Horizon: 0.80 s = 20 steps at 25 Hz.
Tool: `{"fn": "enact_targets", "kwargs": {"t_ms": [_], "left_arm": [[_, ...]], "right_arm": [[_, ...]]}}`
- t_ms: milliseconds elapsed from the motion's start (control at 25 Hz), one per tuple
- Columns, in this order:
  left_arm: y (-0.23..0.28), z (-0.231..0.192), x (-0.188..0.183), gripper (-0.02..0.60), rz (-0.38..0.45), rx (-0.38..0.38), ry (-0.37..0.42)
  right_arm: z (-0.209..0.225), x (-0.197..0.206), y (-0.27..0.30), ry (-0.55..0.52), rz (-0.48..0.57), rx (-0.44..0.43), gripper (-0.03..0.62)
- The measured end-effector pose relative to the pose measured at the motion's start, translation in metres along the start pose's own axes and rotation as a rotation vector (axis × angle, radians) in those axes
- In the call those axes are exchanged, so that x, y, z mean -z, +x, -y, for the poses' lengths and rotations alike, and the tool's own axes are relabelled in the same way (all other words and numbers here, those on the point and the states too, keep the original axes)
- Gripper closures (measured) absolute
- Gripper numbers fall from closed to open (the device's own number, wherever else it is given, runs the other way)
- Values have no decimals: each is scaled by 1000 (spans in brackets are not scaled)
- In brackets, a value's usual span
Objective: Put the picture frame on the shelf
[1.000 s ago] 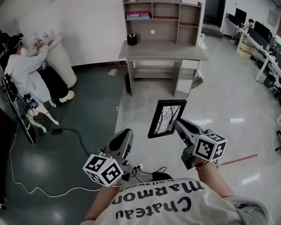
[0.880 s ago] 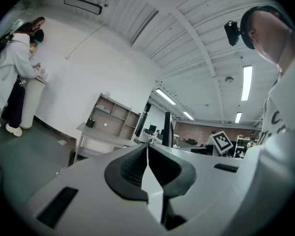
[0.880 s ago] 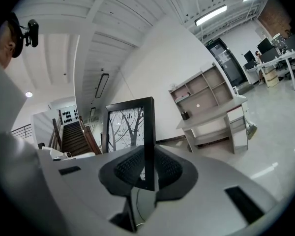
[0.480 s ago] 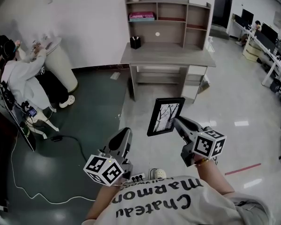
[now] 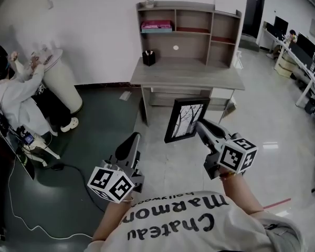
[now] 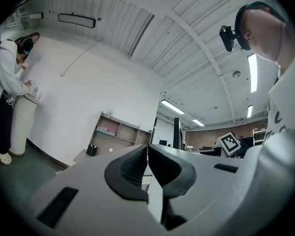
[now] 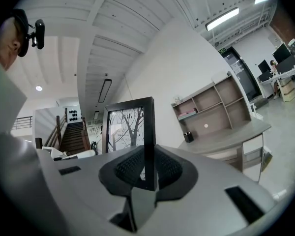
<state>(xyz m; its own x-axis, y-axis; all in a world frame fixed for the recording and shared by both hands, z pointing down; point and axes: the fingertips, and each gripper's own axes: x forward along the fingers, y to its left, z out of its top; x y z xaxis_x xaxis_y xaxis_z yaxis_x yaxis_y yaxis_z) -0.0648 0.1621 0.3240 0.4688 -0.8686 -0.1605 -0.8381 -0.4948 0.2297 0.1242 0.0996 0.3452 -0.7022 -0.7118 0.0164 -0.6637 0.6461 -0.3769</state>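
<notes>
In front of the grey wood-grain desk (image 5: 191, 73), above the glossy pale floor (image 5: 273, 109), the right gripper (image 5: 200, 126) pinches the picture frame (image 5: 187, 119) by one long edge. Its ribbed black pads (image 7: 169, 169) press on either side of the thin black moulding. The frame is rectangular and upright, showing bare tree branches. The left gripper (image 5: 132, 138), farther back from the desk and toward its left side, has its jaws pressed together on nothing. The open shelf (image 5: 199, 14) rises from the desk's back edge, with a flat pink box (image 5: 156, 25) in its upper left bay and a square black pen cup (image 5: 148, 58) on the desktop below.
</notes>
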Motion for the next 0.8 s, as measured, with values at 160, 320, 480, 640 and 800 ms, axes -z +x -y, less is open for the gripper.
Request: {"fn": "enact_targets", "kwargs": {"t_ms": [160,320,480,640,800], "left_arm": [[27,-10,20,565,-15,-11,-44],[41,-11,47,565,-71,-8,-85],[53,-9,65,565,-107,10,-98],[64,-9,83,565,-150,17,-107],[81,-19,89,565,-164,17,-121]], "right_arm": [[35,9,11,24,-35,24,526],[60,26,11,86,-69,54,526],[77,35,13,153,-75,60,525],[92,47,11,176,-100,91,525],[109,49,21,211,-109,104,525]]}}
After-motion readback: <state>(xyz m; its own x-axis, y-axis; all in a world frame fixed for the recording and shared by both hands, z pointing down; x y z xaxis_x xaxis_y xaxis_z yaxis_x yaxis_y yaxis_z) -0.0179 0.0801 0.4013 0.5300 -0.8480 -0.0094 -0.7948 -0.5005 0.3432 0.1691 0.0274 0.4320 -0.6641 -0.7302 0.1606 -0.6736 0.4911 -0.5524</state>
